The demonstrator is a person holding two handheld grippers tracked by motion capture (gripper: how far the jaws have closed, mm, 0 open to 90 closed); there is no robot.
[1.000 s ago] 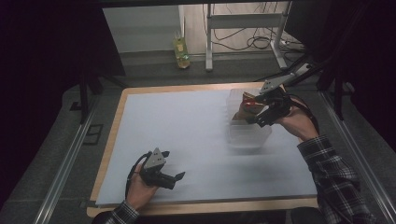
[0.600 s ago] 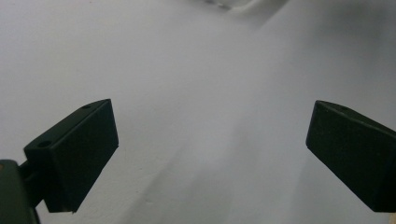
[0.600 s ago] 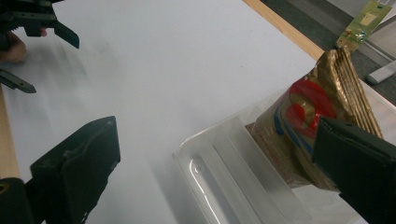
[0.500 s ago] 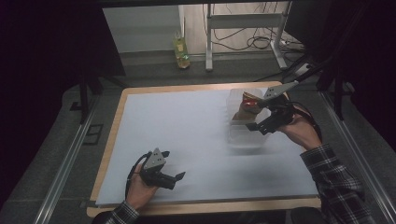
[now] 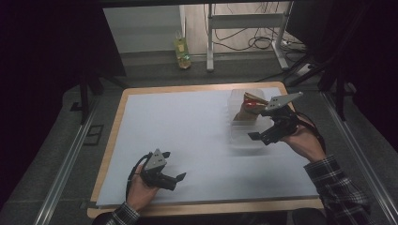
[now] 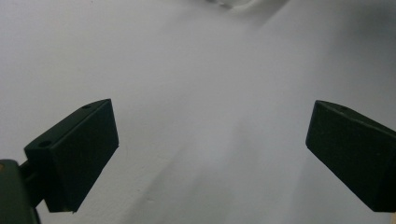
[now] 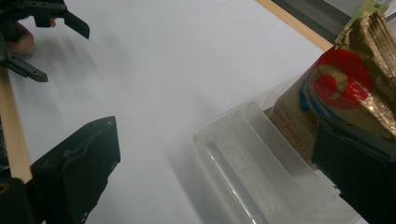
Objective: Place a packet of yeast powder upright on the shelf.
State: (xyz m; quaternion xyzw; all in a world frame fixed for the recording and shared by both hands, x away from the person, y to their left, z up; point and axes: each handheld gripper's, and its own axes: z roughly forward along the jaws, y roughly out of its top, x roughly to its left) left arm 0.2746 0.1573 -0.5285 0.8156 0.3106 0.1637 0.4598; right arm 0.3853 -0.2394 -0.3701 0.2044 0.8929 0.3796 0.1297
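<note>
**Gold packet standing in the clear bin, right gripper hovering wide**

A gold packet (image 7: 345,93) with a red circle on its face is standing upright in the clear plastic bin (image 5: 244,133), leaning at the bin's far end, towards the far right of the white-covered table (image 5: 187,131). The right gripper (image 5: 259,136) is hanging just over the bin's near part, its jaws spread wide and grasping nothing; in the right gripper view one jaw is sitting in front of the packet's lower edge, the other well out over bare tabletop. The person's right hand (image 5: 305,143) is tilting it forward, forearm in a plaid sleeve (image 5: 340,187). Well apart, near the front edge, the left gripper (image 5: 180,178) is resting low in the left hand (image 5: 141,190), jaws likewise parted and empty.
</note>
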